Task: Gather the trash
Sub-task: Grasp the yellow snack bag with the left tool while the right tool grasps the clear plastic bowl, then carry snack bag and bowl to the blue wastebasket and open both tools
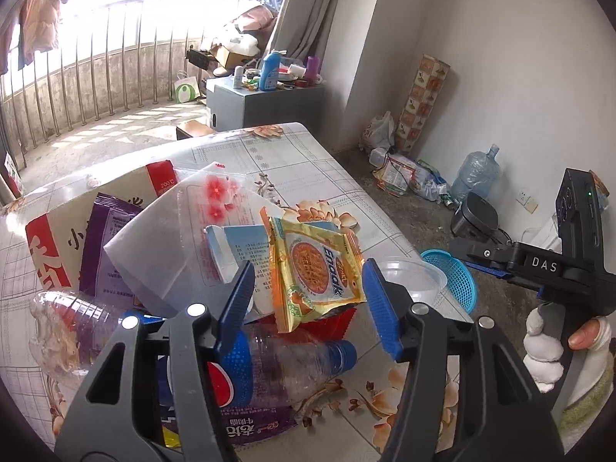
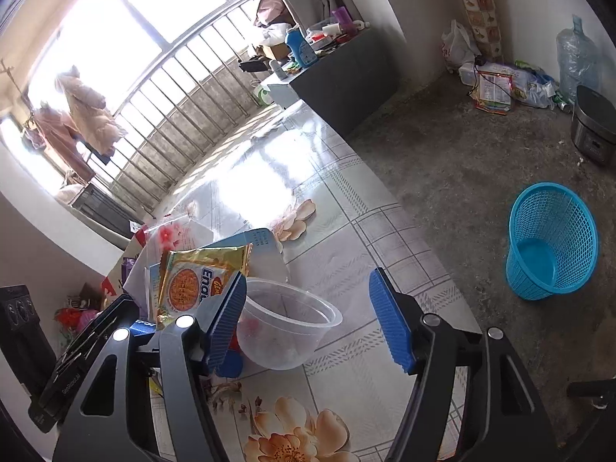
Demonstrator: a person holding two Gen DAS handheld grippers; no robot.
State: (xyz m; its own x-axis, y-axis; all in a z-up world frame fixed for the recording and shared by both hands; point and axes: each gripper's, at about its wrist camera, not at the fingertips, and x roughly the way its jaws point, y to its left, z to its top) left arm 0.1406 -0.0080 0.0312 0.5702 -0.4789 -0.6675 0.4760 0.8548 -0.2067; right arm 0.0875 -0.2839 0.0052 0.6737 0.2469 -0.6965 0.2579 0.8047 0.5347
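Note:
A pile of trash lies on the flowered table (image 1: 292,161). A yellow Enaak snack packet (image 1: 315,269) stands on top of it, between the fingers of my open left gripper (image 1: 308,304), untouched. Under it lie a clear Pepsi bottle (image 1: 285,362), a blue carton (image 1: 235,250) and purple wrappers (image 1: 107,246). My right gripper (image 2: 312,315) is open over a clear plastic bowl (image 2: 285,327), with the left pad near the bowl's rim. The snack packet also shows in the right wrist view (image 2: 192,285). A blue mesh bin (image 2: 550,242) stands on the floor to the right.
The right hand-held gripper body (image 1: 550,265) shows at the right of the left wrist view. A grey cabinet (image 1: 261,104) with bottles stands beyond the table. Bags, a water jug (image 1: 477,173) and a rice cooker (image 2: 593,131) sit along the wall.

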